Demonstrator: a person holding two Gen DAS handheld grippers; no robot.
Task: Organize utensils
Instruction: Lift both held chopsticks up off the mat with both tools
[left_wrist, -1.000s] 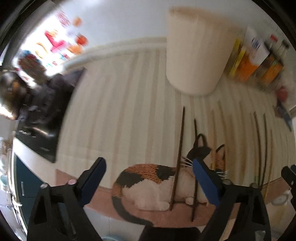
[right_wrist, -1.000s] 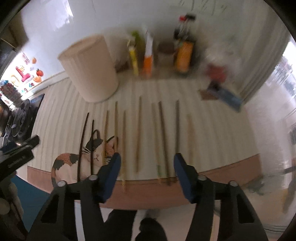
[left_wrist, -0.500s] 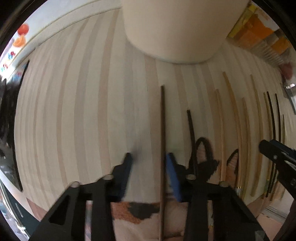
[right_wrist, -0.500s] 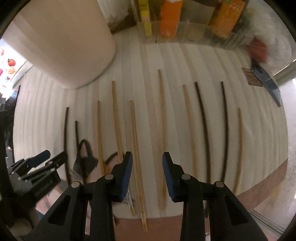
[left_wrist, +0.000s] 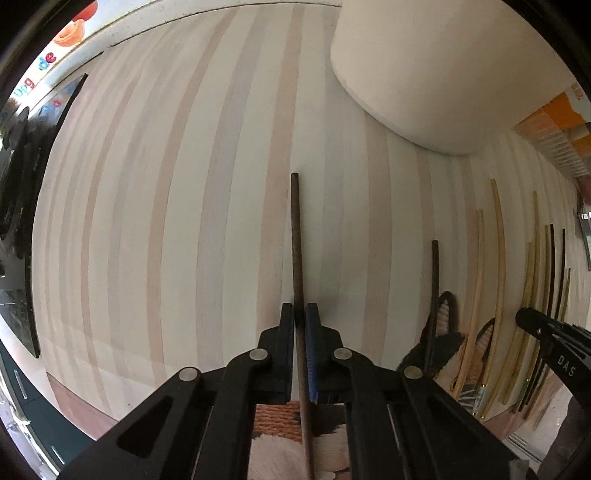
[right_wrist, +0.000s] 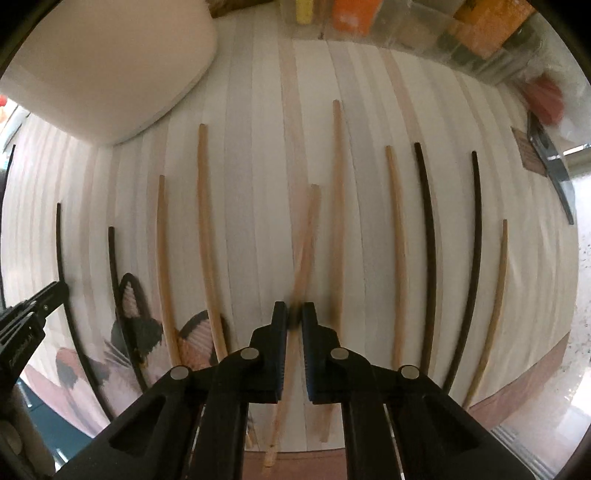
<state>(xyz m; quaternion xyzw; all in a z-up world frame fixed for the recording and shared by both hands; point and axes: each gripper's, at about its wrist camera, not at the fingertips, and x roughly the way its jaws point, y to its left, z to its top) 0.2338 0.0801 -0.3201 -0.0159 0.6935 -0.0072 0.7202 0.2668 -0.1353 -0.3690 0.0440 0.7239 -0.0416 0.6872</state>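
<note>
Several chopsticks lie side by side on a striped placemat (left_wrist: 184, 221). My left gripper (left_wrist: 300, 314) is shut on a dark brown chopstick (left_wrist: 295, 236) that points away from me along the mat. My right gripper (right_wrist: 294, 312) is shut on a light wooden chopstick (right_wrist: 308, 229), which looks blurred and tilted across its neighbours. A tall cream utensil holder (left_wrist: 436, 62) stands at the back; it also shows in the right wrist view (right_wrist: 103, 66). Another dark chopstick (left_wrist: 434, 291) lies just right of the left gripper.
Light and dark chopsticks (right_wrist: 424, 236) lie in a row across the mat (right_wrist: 258, 147). Bottles and orange cartons (right_wrist: 480, 26) stand at the back. A cat picture (right_wrist: 140, 325) is on the mat's near edge. A stove (left_wrist: 14, 177) is at the left.
Both grippers moved down to the mat and closed: the left on the dark chopstick, the right on a light one, which shifted to a tilt.
</note>
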